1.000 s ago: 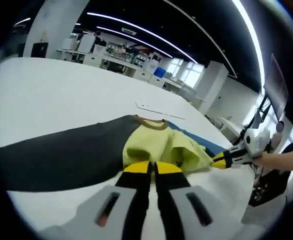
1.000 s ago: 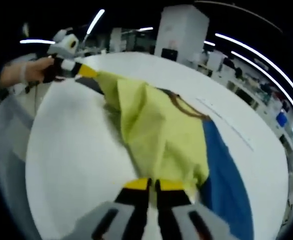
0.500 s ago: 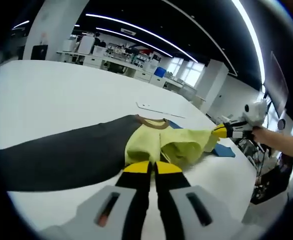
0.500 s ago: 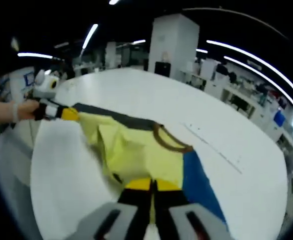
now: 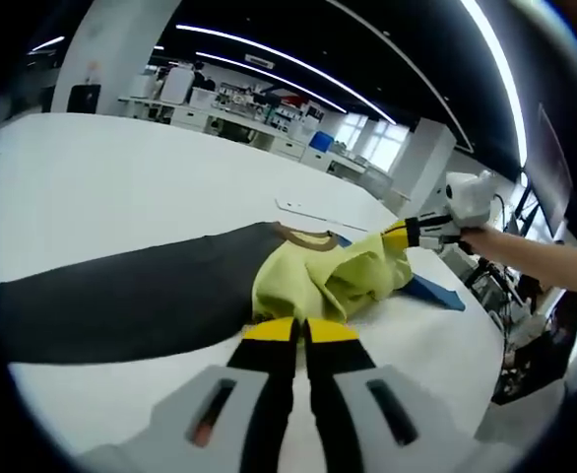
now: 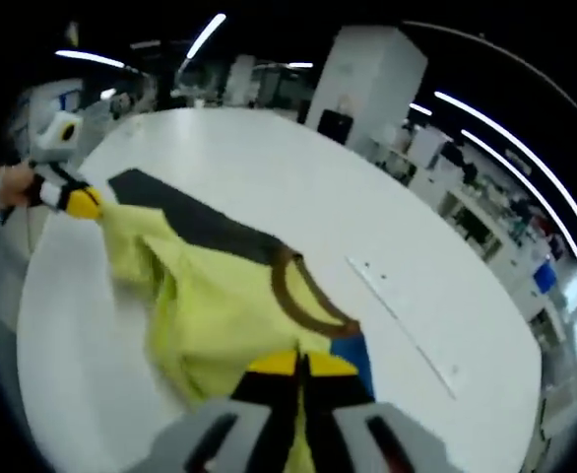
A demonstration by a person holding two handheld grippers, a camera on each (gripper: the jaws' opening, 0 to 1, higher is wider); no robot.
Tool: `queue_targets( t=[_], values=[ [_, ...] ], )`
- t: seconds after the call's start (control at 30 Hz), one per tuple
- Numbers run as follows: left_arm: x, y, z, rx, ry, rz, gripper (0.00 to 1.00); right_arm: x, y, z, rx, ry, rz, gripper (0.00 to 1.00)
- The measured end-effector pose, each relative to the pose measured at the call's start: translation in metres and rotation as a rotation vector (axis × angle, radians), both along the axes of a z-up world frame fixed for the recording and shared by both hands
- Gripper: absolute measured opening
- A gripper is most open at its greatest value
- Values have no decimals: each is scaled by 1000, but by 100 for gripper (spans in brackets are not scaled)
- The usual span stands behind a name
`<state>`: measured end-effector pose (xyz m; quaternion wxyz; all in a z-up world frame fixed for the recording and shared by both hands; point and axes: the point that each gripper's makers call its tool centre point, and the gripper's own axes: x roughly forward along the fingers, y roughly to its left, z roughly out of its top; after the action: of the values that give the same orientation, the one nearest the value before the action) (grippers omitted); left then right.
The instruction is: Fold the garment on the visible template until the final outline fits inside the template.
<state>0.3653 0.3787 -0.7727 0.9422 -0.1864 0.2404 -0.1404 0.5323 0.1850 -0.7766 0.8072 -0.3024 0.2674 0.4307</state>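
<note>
- Left gripper view: the yellow cloth garment with a brown collar band (image 5: 323, 281) is bunched on the white round table (image 5: 121, 187), just ahead of your left gripper (image 5: 299, 330).
- Its jaws are pressed together with the near yellow edge pinched between the yellow tips.
- One arm of the garment is a long dark grey sleeve (image 5: 121, 301), lying flat on the table and running off to the left of that view.
- A blue fabric panel (image 5: 431, 293) lies flat on the table, poking out from behind the yellow bunch on the right.
- Your right gripper (image 5: 407, 235) comes in from the right of the same view, lifted above the table, with a yellow fold hanging from its tips.
- Right gripper view: the right gripper's jaws are closed together on the yellow cloth near the collar; the collar curves just above the tips.
- A small blue patch sits right beside the tips.
- A thin pale strip with small holes (image 6: 402, 320) lies flat on the table, apart from the garment.
- Desks and ceiling light strips fill the room behind.
</note>
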Motion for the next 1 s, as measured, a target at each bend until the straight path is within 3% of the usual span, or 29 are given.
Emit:
queue_targets(
  t=[0.07,0.3,0.53,0.6,0.8,1.0],
  values=[
    [-1,-1,-1,0,2,1,0,10,0,-8,-10,11,-12,0],
    [-3,-4,-3,-7,11,3,0,8,-1,-25,-26,51,-23,0],
    [-3,-5,-4,-8,14,3,0,9,-2,-26,-18,65,-32,0],
    [-2,-5,-4,-9,15,3,0,7,-2,-25,-9,75,-39,6],
    [-2,-5,-4,-14,15,1,0,-3,-2,-11,114,99,-92,24],
    [-3,-6,-4,-12,15,-2,0,-18,-13,-4,144,81,-94,46]
  ],
)
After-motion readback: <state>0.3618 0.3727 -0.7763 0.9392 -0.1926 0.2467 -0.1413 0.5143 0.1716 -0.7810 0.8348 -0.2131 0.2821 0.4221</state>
